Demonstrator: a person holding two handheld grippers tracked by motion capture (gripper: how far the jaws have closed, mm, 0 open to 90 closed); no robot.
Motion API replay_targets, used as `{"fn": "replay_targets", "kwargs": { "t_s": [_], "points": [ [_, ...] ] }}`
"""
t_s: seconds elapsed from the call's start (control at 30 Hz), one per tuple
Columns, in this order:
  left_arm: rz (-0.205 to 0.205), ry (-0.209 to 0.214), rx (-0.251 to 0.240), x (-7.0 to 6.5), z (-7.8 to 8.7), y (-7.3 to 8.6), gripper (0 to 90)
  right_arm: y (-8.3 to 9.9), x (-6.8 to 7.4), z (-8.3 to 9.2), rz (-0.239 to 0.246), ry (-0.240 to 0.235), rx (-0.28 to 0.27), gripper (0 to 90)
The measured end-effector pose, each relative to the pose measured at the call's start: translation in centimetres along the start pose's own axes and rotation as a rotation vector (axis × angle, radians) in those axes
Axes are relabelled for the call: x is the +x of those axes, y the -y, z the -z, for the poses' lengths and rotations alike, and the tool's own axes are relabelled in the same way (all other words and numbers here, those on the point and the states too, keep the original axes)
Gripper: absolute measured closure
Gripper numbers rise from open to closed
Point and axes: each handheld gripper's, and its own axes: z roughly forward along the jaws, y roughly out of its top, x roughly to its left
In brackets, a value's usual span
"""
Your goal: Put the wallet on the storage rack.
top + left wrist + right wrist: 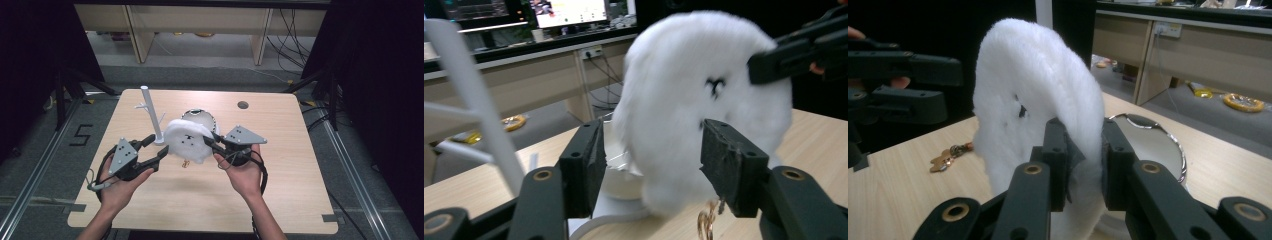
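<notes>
The right gripper (1083, 165) is clamped on the edge of a white fluffy plush (1038, 100) — both black jaws pinch the fur from either side, with the pile squeezed flat between them. The plush stands on edge above the table (280, 200), held clear of the wood. A small gold charm (948, 157) hangs from its lower part.

The left gripper (651, 165) has its jaws spread wide. The plush sits between them, but neither pad presses on it; a gap is visible on each side in the left gripper view. In the high view this gripper (157, 150) lies just beside the plush (187, 140), on its left, and the right gripper (210, 142) meets it from the right.

Behind the plush stands a round mirror (200, 116) with a chrome rim, close to it. To its left rises a white branched stand (150, 112) — an upright post with short side arms, its base on the table.
</notes>
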Motion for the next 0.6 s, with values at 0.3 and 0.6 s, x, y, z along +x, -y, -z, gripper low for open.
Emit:
{"fn": "replay_targets", "kwargs": {
  "t_s": [0.3,0.6],
  "points": [
    [0.043,-0.079,-0.001,1.6,2.5,2.1,40.4,-0.8,-0.8,-0.3,-0.005,0.039,-0.033,77.5],
    [0.077,-0.142,0.031,2.5,4.2,4.5,40.8,-1.3,-1.4,-0.3,0.016,0.067,-0.065,77.4]
  ]
}}
